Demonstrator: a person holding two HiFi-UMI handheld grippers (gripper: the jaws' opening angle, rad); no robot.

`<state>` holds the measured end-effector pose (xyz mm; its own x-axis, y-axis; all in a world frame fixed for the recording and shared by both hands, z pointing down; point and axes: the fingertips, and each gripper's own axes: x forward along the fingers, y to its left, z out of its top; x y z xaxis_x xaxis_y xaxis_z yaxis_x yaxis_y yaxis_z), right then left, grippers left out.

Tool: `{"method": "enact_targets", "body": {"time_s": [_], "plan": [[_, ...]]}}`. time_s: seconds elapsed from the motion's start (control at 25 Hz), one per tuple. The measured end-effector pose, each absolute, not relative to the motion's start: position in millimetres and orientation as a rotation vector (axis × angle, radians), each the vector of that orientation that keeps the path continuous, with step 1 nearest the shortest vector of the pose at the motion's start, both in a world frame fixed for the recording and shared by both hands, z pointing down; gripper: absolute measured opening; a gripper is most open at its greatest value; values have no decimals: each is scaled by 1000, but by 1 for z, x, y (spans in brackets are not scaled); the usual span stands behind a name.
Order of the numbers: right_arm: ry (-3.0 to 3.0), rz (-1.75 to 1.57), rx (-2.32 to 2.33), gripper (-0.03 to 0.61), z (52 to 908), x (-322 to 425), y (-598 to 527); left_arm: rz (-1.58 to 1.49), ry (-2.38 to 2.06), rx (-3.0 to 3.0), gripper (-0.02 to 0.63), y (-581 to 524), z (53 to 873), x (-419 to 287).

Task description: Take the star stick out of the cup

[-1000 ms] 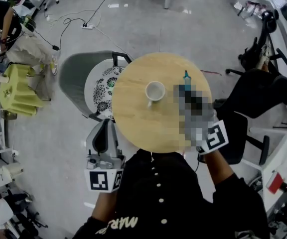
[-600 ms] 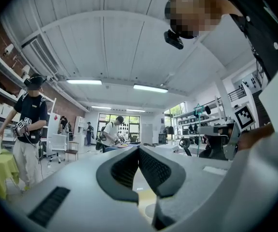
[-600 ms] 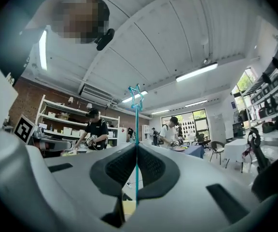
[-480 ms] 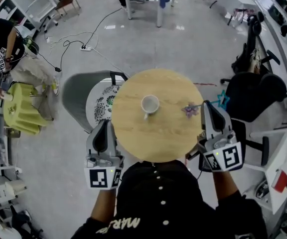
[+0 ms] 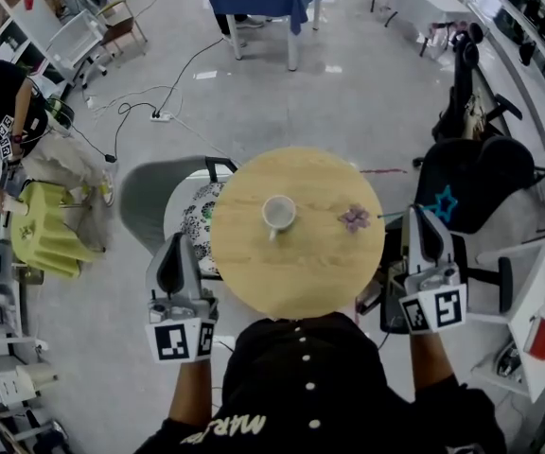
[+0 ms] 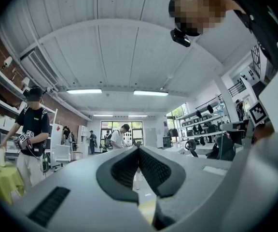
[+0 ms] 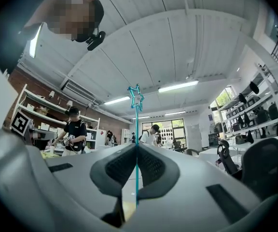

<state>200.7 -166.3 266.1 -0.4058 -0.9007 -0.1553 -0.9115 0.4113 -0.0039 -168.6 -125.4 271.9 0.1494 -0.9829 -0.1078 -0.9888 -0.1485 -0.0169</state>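
Observation:
A white cup (image 5: 278,213) stands near the middle of the round wooden table (image 5: 296,272). The teal star stick (image 5: 443,201) is outside the cup, beyond the table's right edge. My right gripper (image 5: 424,218) is shut on it and points upward. In the right gripper view the thin stick (image 7: 137,144) runs up between the closed pads of that gripper (image 7: 137,151) to the star outline at its top. My left gripper (image 5: 174,250) hangs off the table's left front edge, also tilted up, jaws together and empty (image 6: 139,150).
A small purple flower-like item (image 5: 355,218) lies on the table right of the cup. A grey chair with a patterned cushion (image 5: 192,192) stands left of the table, a black office chair (image 5: 481,173) to the right. A person (image 5: 3,102) stands far left by a yellow-green stool (image 5: 45,225).
My right gripper has drawn back from over the table to beyond its right edge, carrying the star stick. The purple item now lies uncovered on the table. The left gripper barely moved.

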Motion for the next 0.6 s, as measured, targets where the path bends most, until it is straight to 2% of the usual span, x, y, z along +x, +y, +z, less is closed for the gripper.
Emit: {"method": "enact_targets", "body": {"time_s": [0.6], "plan": [[2495, 134, -1676, 8, 272, 222, -167, 86, 1979, -2316, 3, -130, 269, -152]]}}
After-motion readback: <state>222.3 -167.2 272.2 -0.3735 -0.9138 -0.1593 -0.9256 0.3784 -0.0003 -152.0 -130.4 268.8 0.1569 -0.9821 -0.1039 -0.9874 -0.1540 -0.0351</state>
